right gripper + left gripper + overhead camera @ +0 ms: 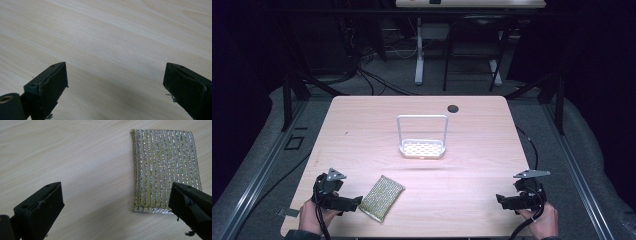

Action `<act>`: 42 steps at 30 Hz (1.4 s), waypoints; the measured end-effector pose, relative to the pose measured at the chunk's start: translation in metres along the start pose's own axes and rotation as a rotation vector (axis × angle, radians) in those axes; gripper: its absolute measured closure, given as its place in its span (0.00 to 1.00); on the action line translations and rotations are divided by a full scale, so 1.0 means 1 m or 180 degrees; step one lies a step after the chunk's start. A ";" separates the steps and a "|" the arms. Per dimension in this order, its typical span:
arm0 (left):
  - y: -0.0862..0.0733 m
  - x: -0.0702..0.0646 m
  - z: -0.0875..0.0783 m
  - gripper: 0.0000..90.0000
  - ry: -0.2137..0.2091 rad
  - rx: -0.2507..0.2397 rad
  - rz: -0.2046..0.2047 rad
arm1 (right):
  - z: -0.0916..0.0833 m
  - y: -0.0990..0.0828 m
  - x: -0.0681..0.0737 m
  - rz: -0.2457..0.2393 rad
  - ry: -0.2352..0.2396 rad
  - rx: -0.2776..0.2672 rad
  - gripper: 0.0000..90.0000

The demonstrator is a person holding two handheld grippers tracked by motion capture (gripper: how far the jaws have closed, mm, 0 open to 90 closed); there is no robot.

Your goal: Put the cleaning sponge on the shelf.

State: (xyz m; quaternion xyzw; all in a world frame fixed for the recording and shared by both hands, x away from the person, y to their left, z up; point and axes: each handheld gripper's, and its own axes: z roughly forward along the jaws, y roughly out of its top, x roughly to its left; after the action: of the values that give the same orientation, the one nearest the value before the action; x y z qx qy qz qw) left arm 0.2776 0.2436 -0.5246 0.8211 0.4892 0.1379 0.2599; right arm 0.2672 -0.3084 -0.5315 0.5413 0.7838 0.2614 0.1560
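A gold and silver striped scouring sponge [382, 197] lies flat on the wooden table [362, 125] near the front left. My left gripper [354, 202] rests just left of it, pointing at it, jaws open and nothing between them. In the left gripper view the sponge [165, 167] lies ahead to the right, its near corner by the right jaw. My right gripper [502, 201] sits at the front right, held by a hand, jaws wide open over bare wood [117, 50]. A white sponge holder [422, 142] with a tall wire loop stands at the table's middle.
A dark round grommet hole [453, 108] sits near the table's far edge. Cables trail off both sides of the table. Beyond the far edge are another desk's legs [419, 55] and floor cables, in the dark.
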 end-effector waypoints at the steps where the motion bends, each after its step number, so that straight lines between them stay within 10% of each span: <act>1: 0.000 -0.001 0.000 0.00 -0.0022 0.0003 -0.0023 | 0.001 0.000 0.000 -0.0004 0.0004 -0.0007 0.06; 19: 0.021 -0.029 0.014 0.00 -0.0022 -0.0071 0.0017 | 0.007 0.001 0.003 -0.0062 0.0110 0.0080 0.08; 34: 0.032 -0.076 0.050 0.00 -0.0084 0.0223 0.0374 | 0.007 0.001 0.002 -0.0097 0.0107 0.0074 0.09; 42: 0.030 -0.078 0.059 0.00 -0.0098 0.0385 0.0448 | 0.006 0.001 0.002 -0.0147 0.0138 0.0088 0.09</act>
State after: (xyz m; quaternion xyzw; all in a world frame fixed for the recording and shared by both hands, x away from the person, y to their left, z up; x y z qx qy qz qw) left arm 0.2906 0.1462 -0.5545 0.8696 0.4336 0.1134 0.2071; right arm 0.2702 -0.3049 -0.5361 0.5193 0.8029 0.2585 0.1375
